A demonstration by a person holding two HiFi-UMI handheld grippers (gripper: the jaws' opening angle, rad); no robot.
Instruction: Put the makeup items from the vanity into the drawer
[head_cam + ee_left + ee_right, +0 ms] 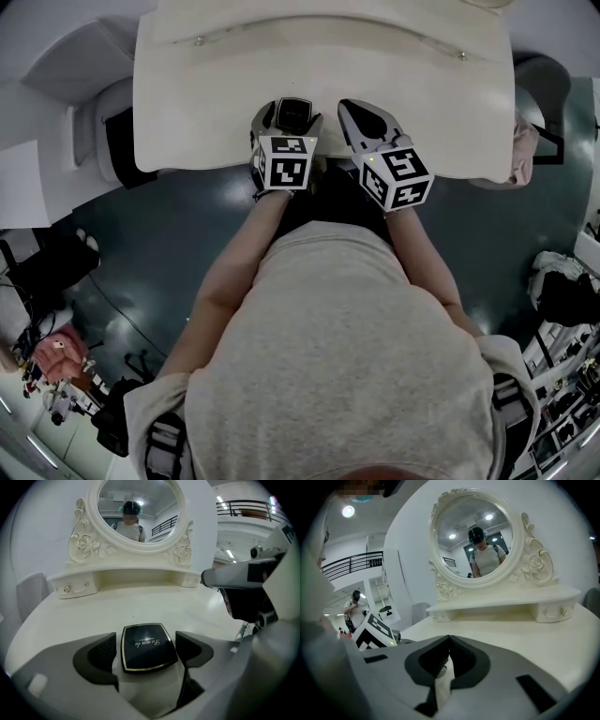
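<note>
The black compact (146, 644) lies flat on the vanity top (93, 611), between the wide-open jaws of the left gripper (149, 654), whose pads stand clear of it. The right gripper (449, 660) is closed on nothing. The case looks light, rigid and glossy, so probably slippery: grip its opposite side edges squarely.

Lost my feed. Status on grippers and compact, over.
Left gripper open, fingers flanking black compact, not gripped. Right gripper shut, empty. Compact flat on vanity top, nothing in the way.
</note>
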